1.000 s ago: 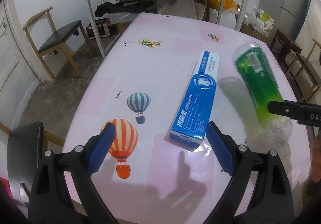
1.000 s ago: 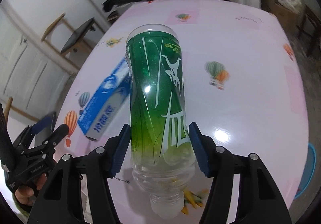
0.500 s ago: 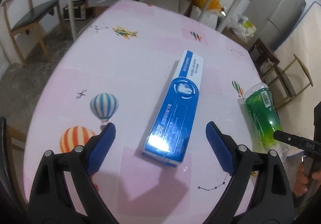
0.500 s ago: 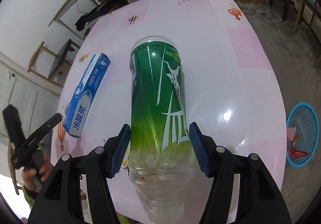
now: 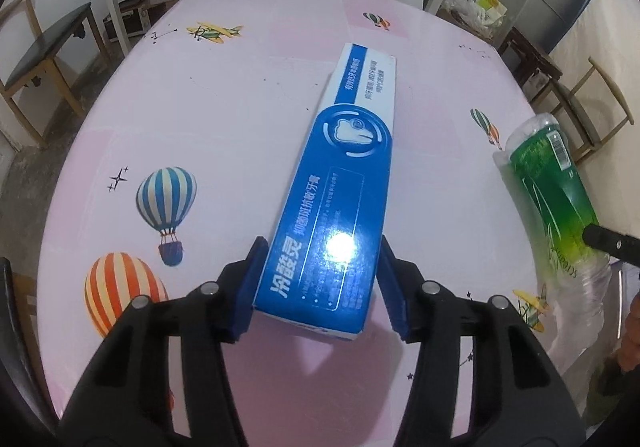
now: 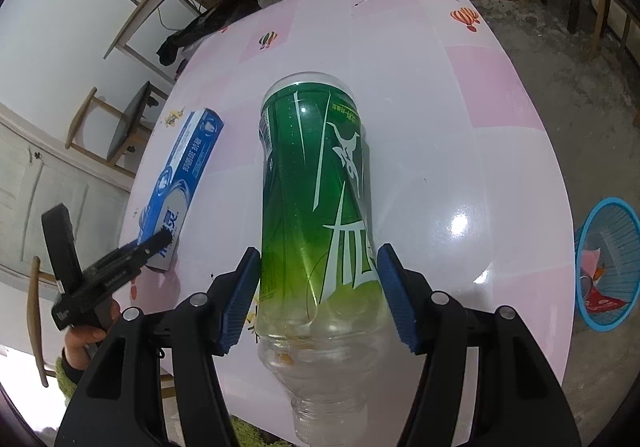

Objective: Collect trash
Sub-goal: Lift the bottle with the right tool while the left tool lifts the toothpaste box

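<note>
1. Closing on the near end of the blue toothpaste box (image 5: pixel 344 207), the left tongs (image 5: pixel 318 293) have a pad at each long side; contact looks made or about to be, can't tell for sure. A light hollow carton could crush or squirt forward out of the pads.
2. Box lies flat on the pink surface (image 5: pixel 240 95), centre frame; a grip this close to one end could let the far end droop and twist on lifting.
3. Right tongs (image 6: pixel 318 295) are clamped on the green plastic bottle (image 6: pixel 316 207), upside down, neck at bottom centre. Slick, empty wall (it bows a bit) could slide through.
4. Blue basket (image 6: pixel 608 263) sits on the floor, right edge of frame, away from the surface; a long carry with two loads risks a drop or a miss.
</note>
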The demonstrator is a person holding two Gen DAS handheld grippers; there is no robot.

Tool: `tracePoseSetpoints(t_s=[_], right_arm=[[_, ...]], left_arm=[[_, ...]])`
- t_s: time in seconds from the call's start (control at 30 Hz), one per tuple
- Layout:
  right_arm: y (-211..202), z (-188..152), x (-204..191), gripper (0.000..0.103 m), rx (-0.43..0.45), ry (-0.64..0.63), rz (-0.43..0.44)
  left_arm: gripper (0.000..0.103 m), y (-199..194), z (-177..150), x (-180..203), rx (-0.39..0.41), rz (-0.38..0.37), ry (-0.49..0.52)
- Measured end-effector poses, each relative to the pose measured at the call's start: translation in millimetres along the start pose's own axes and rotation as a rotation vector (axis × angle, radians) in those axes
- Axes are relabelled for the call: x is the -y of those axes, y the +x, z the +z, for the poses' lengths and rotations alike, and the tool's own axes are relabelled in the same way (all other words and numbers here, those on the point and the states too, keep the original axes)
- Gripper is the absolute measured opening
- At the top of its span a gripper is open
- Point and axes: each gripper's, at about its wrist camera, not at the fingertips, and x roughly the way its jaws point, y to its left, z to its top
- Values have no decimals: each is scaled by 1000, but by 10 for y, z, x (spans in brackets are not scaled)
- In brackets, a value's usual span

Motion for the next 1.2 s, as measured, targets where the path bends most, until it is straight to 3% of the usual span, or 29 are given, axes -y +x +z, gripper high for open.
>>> tracePoseSetpoints(t_s=[0.23, 0.4, 0.47, 0.53, 0.6, 0.8, 0.97, 1.2], right_arm=[[-53, -66, 133, 59, -8, 47, 49], [-93, -176, 224, 59, -25, 83, 86], [-110, -194, 259, 59, -28, 99, 97], [-122, -218, 295, 59, -28, 114, 105], [-118, -231, 322, 59, -34, 127, 122], [-117, -248, 295, 60, -50, 121, 119], [-104, -290, 222, 68, -73, 74, 87], [-40, -340, 136, 68, -96, 6, 48]], left_arm=[[49, -154, -305, 91, -60, -68, -52], [48, -302, -602, 278, -144, -194, -55], [50, -348, -673, 355, -164, -220, -41], [60, -401, -708, 445, -183, -260, -19], [63, -472, -690, 537, -159, -293, 6], [65, -393, -448, 594, -105, -258, 22], [64, -117, -257, 610, -86, -176, 12], [51, 59, -152, 623, -52, -123, 18]])
